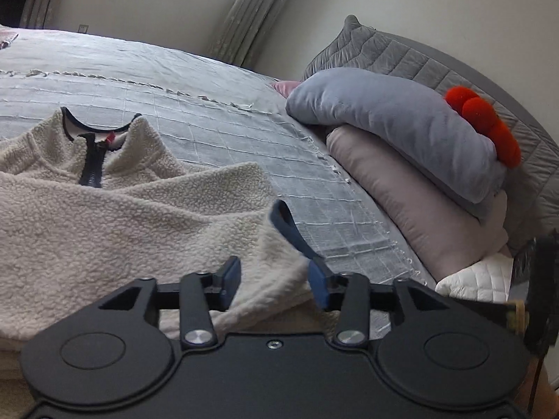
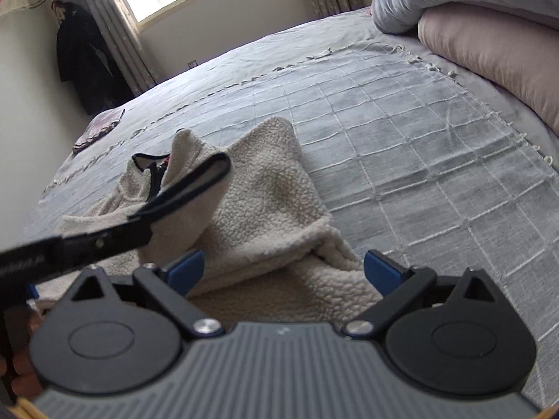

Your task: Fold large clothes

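Observation:
A cream fleece pullover [image 1: 122, 223] with a dark zip and collar [image 1: 91, 160] lies on the grey bedspread [image 1: 216, 80]. My left gripper [image 1: 274, 277] is low over one sleeve. Its blue pads stand apart with fleece showing between them, and the sleeve's dark cuff [image 1: 290, 230] rests against the right-hand pad without being pinched. In the right wrist view the pullover [image 2: 265, 188] is bunched. The left gripper's finger [image 2: 104, 241] reaches in from the left, with the cuff [image 2: 206, 171] sticking out past its tip. My right gripper [image 2: 283, 270] is wide open above the near fleece.
A grey pillow [image 1: 384, 122] lies on a pink one [image 1: 401, 202] at the head of the bed, with red pompoms [image 1: 482, 122] and a quilted headboard [image 1: 436, 66] behind. A dark garment [image 2: 87, 59] hangs by the window. A small pinkish cloth [image 2: 101, 129] lies at the bed's far corner.

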A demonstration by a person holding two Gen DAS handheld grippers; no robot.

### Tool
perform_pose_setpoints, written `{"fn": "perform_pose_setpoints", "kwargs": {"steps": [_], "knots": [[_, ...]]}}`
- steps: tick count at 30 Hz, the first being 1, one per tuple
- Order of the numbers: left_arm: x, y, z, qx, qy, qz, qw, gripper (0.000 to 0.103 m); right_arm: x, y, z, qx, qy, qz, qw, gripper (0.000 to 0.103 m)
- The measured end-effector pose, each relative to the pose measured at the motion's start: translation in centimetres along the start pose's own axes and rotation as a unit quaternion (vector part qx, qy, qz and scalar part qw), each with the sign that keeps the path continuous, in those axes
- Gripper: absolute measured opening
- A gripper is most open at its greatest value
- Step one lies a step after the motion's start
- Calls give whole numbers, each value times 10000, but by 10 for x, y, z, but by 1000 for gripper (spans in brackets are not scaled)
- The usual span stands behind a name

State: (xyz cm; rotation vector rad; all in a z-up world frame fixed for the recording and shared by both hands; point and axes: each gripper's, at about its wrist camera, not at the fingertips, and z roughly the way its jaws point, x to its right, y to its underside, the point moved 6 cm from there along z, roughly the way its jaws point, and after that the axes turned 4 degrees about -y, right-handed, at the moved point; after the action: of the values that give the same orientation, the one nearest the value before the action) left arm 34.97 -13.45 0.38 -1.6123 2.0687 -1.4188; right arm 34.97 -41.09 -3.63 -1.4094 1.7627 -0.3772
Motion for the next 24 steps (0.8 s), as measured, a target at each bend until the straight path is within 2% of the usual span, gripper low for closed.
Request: {"fn": "perform_pose_setpoints", "kwargs": {"steps": [2,4,5,8,10,12,13,15,16,17,18,19,21,24], "knots": [[-10,4,-18,130,-124,200,9996,54,-3,-1,0,17,-210,71,9998,98],[-33,2,-38,165,-241,257,9992,54,-10,-5,2,97,-364,122,9992,84],[-47,1,-49,205,-382,277,9987,54,-14,-7,6,115,-414,164,9989,82],[-103,-5,-81,546,-1073,311,9922,51,-24,-12,22,60,-632,323,9975,77],[-147,-8,-101,700,-1557,155,9852,51,-30,-11,38,-62,-692,411,9967,70],[-192,-7,-121,809,-2020,-52,9760,51,-36,-7,55,-199,-657,402,9968,64],[-212,-6,-131,830,-2214,-170,9715,51,-39,-5,62,-263,-574,356,9974,63],[-250,1,-144,766,-2496,-367,9646,51,-44,2,76,-289,-270,197,9990,61],[-264,5,-148,717,-2580,-453,9624,51,-47,4,80,-267,-150,141,9994,54],[-277,10,-151,651,-2588,-538,9622,52,-50,5,82,-235,-36,66,9997,47],[-288,14,-151,592,-2551,-626,9631,53,-55,7,83,-222,-10,-48,9997,31],[-296,19,-150,536,-2480,-693,9648,53,-60,7,83,-187,-34,-148,9997,23],[-304,26,-142,439,-2240,-786,9704,52,-74,2,72,144,20,-464,9988,17],[-306,40,-134,309,-1872,-809,9785,47,-89,-9,48,789,116,-715,9942,17]]}}
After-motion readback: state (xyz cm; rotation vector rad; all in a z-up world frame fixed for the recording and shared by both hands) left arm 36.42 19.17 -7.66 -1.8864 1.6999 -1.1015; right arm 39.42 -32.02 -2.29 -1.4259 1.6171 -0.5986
